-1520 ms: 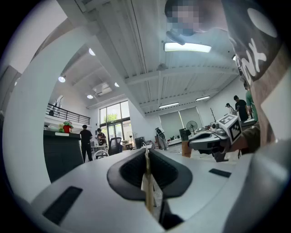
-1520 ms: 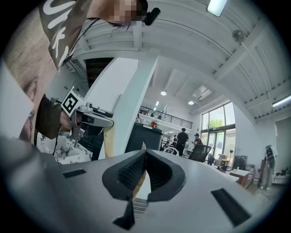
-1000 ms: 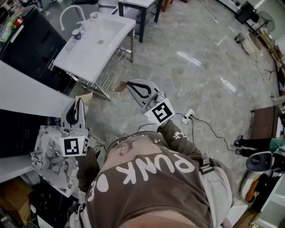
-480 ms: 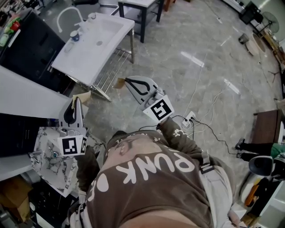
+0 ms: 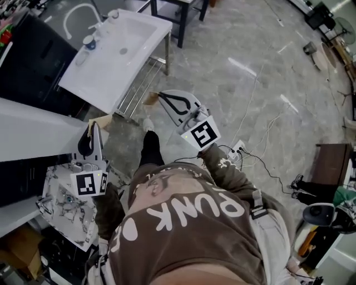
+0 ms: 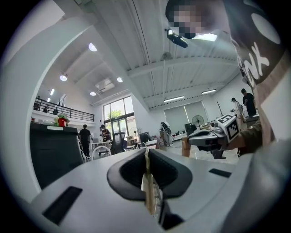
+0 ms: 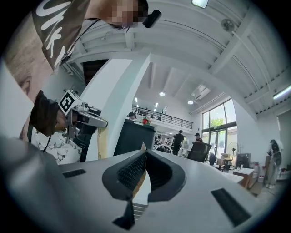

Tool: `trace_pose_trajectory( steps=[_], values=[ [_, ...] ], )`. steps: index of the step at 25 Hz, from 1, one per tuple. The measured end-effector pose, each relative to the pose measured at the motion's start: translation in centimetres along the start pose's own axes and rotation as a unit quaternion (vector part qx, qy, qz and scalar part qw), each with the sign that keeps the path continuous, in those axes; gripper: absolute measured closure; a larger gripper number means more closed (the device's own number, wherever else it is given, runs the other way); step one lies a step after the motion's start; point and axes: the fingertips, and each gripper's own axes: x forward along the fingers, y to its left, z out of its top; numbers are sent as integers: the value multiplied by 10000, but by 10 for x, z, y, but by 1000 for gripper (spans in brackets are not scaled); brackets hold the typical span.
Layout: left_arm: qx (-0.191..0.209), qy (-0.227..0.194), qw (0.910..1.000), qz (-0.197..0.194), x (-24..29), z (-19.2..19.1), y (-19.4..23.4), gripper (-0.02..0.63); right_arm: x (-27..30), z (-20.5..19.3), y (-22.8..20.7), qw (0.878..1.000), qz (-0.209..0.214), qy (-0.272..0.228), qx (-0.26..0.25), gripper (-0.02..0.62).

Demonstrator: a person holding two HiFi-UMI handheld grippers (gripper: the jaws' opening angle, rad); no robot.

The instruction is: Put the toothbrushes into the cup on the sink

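The white sink (image 5: 119, 53) on its metal stand is at the top left of the head view, a few steps away. A small cup (image 5: 88, 42) stands on its left rim beside the curved faucet (image 5: 75, 14). I cannot make out any toothbrushes. My left gripper (image 5: 94, 126) is held low at the left, shut and empty, its jaws pressed together (image 6: 146, 157). My right gripper (image 5: 162, 95) points toward the sink stand, also shut with nothing in it (image 7: 143, 152). Each gripper view shows the other gripper off to the side: the right one (image 6: 213, 136) and the left one (image 7: 86, 119).
A wire rack (image 5: 136, 89) hangs under the sink, with cardboard scraps (image 5: 149, 99) on the floor by it. A marble-patterned surface (image 5: 67, 203) lies below my left gripper. A power strip with cables (image 5: 236, 150) lies on the floor at right. A dark cabinet (image 5: 33, 55) stands left of the sink.
The sink has slid up and left in the head view. A dark trouser leg with a pale shoe has come into sight between the grippers. Both grippers stay shut.
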Motion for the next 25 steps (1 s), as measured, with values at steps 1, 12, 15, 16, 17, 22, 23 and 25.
trace_pose_trajectory(
  steps=[1, 12, 15, 16, 17, 22, 23, 25],
  values=[
    [-32, 15, 10000, -8, 13, -9, 11, 584, 15, -10, -8, 10000, 10, 64, -11, 584],
    [-592, 256, 9979, -80, 174, -92, 161, 584, 243, -86, -140, 9993, -83, 354, 37, 584],
    [-671, 284, 9973, -101, 208, -104, 194, 584, 316, -95, -187, 9995, -36, 289, -138, 584],
    [-707, 289, 9970, -106, 218, -108, 203, 584, 341, -99, -202, 9993, -13, 284, -228, 584],
    [-743, 298, 9967, -108, 227, -112, 211, 584, 366, -101, -218, 9991, 9, 259, -328, 584],
    [-905, 394, 9950, -128, 264, -131, 238, 584, 481, -110, -288, 9961, 23, 19, -877, 584],
    [-936, 415, 9947, -125, 270, -134, 243, 584, 501, -114, -298, 9954, 19, -1, -955, 584],
    [-989, 454, 9940, -102, 278, -140, 251, 584, 534, -126, -314, 9937, 36, 3, -1120, 584]
  ],
)
